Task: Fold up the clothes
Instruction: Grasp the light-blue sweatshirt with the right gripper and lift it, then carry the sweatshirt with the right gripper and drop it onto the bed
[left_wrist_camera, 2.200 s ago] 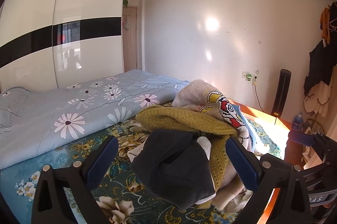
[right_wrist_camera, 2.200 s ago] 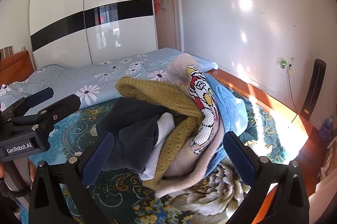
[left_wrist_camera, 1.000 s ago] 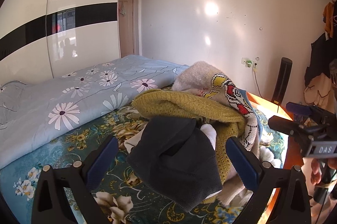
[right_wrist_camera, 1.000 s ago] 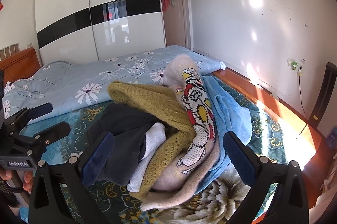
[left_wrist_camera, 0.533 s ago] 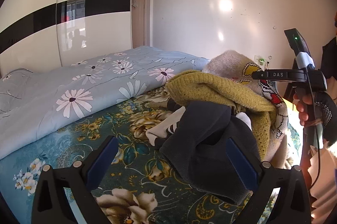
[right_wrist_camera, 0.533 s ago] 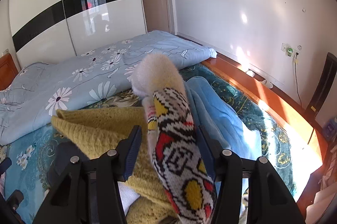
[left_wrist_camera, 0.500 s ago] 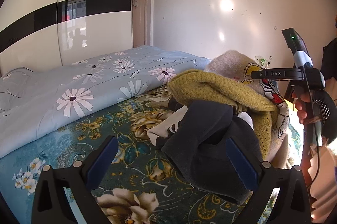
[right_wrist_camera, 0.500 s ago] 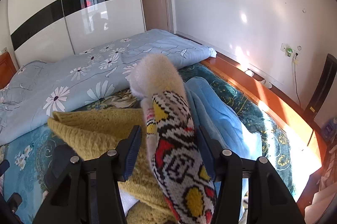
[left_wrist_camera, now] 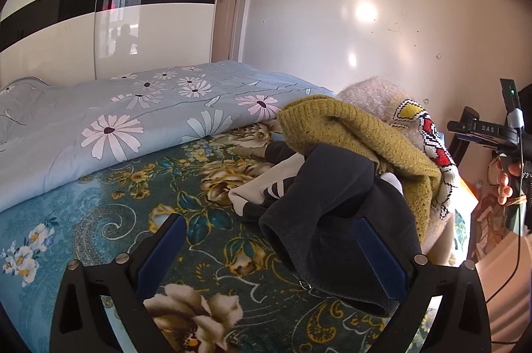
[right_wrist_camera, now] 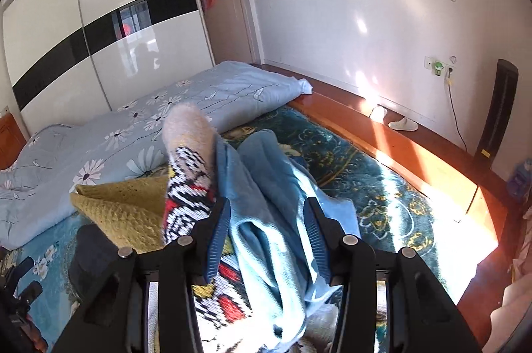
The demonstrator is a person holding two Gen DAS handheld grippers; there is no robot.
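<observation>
A pile of clothes lies on the bed: a dark grey garment (left_wrist_camera: 335,213) in front, a mustard knit (left_wrist_camera: 345,133), a patterned cream sweater (right_wrist_camera: 186,186) and a light blue garment (right_wrist_camera: 266,213). My left gripper (left_wrist_camera: 269,250) is open just above the bedspread, and the dark garment's edge reaches in against its right finger (left_wrist_camera: 379,253). My right gripper (right_wrist_camera: 266,233) sits over the top of the pile, its jaws closing. A bunched fold of the light blue garment fills the gap between them, with no squeeze showing. A hand (left_wrist_camera: 507,183) holds that gripper's handle behind the pile.
A pale blue daisy duvet (left_wrist_camera: 116,127) is heaped along the far side of the teal floral bedspread (left_wrist_camera: 109,220). A wooden ledge (right_wrist_camera: 415,153) borders the bed on the right, with slippers (right_wrist_camera: 402,123) and a black tower (right_wrist_camera: 498,110) by the wall. A glossy wardrobe (right_wrist_camera: 99,30) stands behind.
My right gripper narrowed from wide open and slid right, from around the patterned sweater to around the light blue garment. My left gripper sank closer to the dark garment.
</observation>
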